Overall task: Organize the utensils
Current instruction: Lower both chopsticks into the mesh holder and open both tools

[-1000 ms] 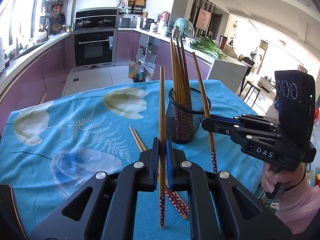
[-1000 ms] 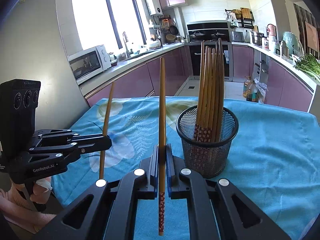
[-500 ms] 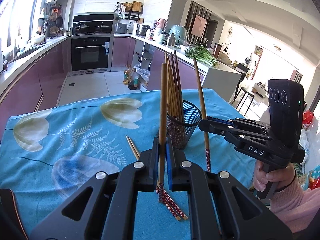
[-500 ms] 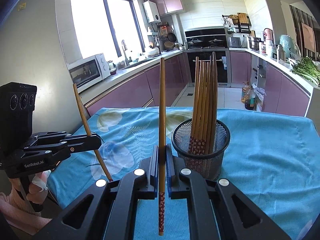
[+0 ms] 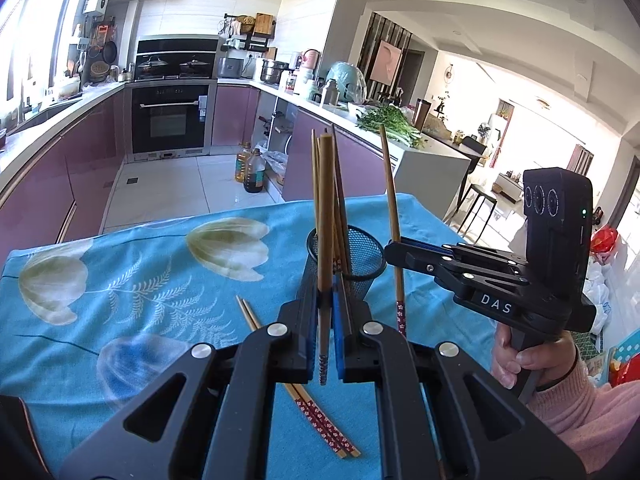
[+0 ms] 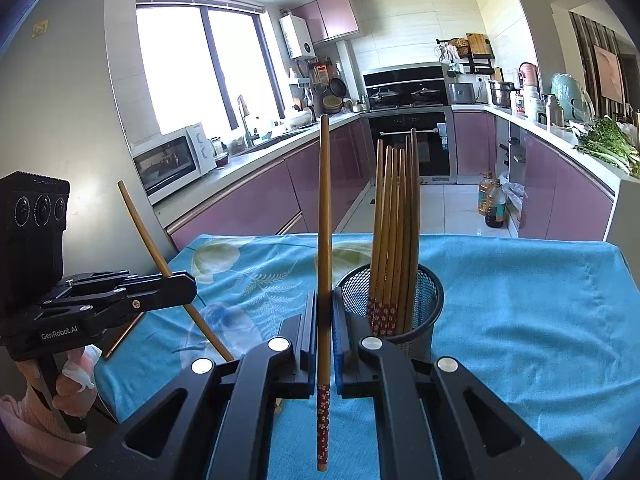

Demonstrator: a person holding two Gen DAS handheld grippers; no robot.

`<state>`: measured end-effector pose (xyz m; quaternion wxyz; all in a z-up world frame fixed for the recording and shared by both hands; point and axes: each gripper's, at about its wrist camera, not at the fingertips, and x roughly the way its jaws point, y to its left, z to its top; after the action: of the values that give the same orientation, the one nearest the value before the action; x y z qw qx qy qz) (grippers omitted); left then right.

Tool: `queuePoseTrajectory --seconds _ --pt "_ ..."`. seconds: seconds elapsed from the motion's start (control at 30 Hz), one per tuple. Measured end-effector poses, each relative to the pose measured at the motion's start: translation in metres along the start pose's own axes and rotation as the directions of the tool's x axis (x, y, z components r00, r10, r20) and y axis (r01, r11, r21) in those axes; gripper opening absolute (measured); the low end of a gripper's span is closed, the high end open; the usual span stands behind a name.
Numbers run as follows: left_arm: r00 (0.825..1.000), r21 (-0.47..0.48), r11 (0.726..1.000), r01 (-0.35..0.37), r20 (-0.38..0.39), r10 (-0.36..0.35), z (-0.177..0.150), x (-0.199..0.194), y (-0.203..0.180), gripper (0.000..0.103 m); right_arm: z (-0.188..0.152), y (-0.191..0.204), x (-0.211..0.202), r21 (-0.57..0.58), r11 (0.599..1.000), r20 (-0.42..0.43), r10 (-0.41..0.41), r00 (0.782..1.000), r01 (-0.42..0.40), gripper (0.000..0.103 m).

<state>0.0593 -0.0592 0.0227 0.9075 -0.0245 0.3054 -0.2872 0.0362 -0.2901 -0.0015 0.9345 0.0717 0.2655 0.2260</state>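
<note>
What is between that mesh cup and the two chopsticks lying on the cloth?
Only bare blue cloth shows between the mesh cup and the loose pair, in the left wrist view; the left gripper hides part of that stretch.

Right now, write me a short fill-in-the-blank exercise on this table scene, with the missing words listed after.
1. Each gripper is shut on one ____.
2. The mesh cup stands on a ____ tablecloth.
3. Two loose chopsticks lie flat on the ____.
4. The chopstick in the right gripper has its patterned end pointing ____.

Missing words: chopstick; blue; tablecloth; down
</note>
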Motion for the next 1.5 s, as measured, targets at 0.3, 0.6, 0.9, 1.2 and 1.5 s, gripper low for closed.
queuePoseTrajectory --seconds 0.3,0.6,0.9,1.2,1.5 --pt "0.999 0.02 1.0 0.022 0.026 -0.022 0.019 0.005 -0.007 0.007 0.014 -0.002 -0.002 -0.007 1.0 0.038 -0.012 0.999 0.012 0.006" --pt "0.998 0.048 0.998 0.035 0.052 -0.038 0.035 0.008 -0.015 0.007 0.023 -0.003 -0.003 -0.016 1.0 0.071 -0.012 0.997 0.013 0.006" --pt "0.996 0.068 0.997 0.047 0.072 -0.052 0.048 0.009 -0.024 0.007 0.035 -0.008 -0.001 -0.007 1.0 0.094 -0.01 0.996 0.011 0.006" --pt "0.993 0.086 0.995 0.051 0.102 -0.06 0.062 0.008 -0.03 0.007 0.046 -0.015 0.0 -0.004 1.0 0.11 -0.016 0.994 0.016 0.006" --pt "0.987 0.102 0.994 0.049 0.148 -0.064 0.081 0.004 -0.032 0.007 0.056 -0.015 0.003 -0.004 1.0 0.128 -0.025 0.991 0.026 0.006"
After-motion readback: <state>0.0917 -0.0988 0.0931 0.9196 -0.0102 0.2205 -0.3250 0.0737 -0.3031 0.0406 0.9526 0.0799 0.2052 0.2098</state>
